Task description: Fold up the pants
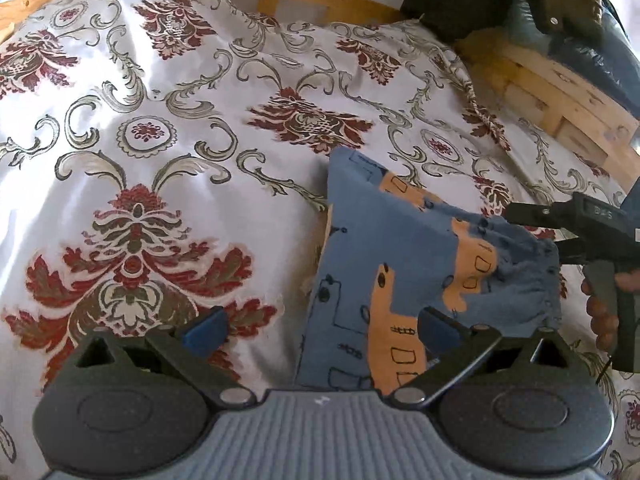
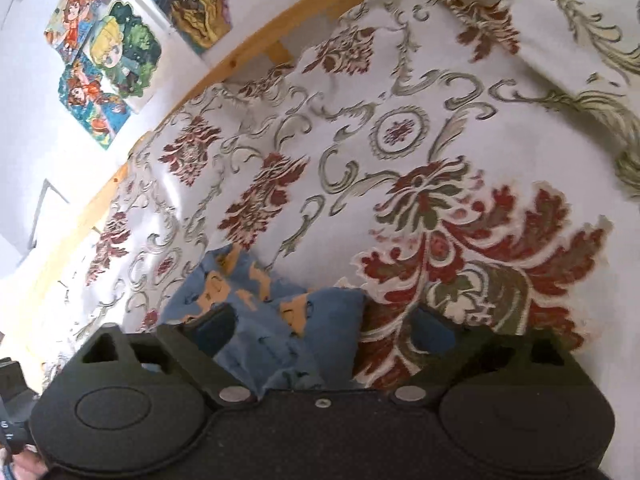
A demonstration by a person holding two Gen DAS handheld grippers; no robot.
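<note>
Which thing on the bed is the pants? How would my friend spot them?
Look at the big bed covered by a white bedspread with red flowers and grey swirls. Near its right side lie the pants, small and already folded over. They are the only blue cloth there, with orange patches and black doodle lines.

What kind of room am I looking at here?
Most likely a bedroom, perhaps a child's. A wooden bed frame borders a damask-patterned bedspread, cartoon pictures hang on the wall, and small blue printed pants lie on the bed.

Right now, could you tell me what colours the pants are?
The pants are blue with orange shapes, clearest in the left wrist view.
</note>
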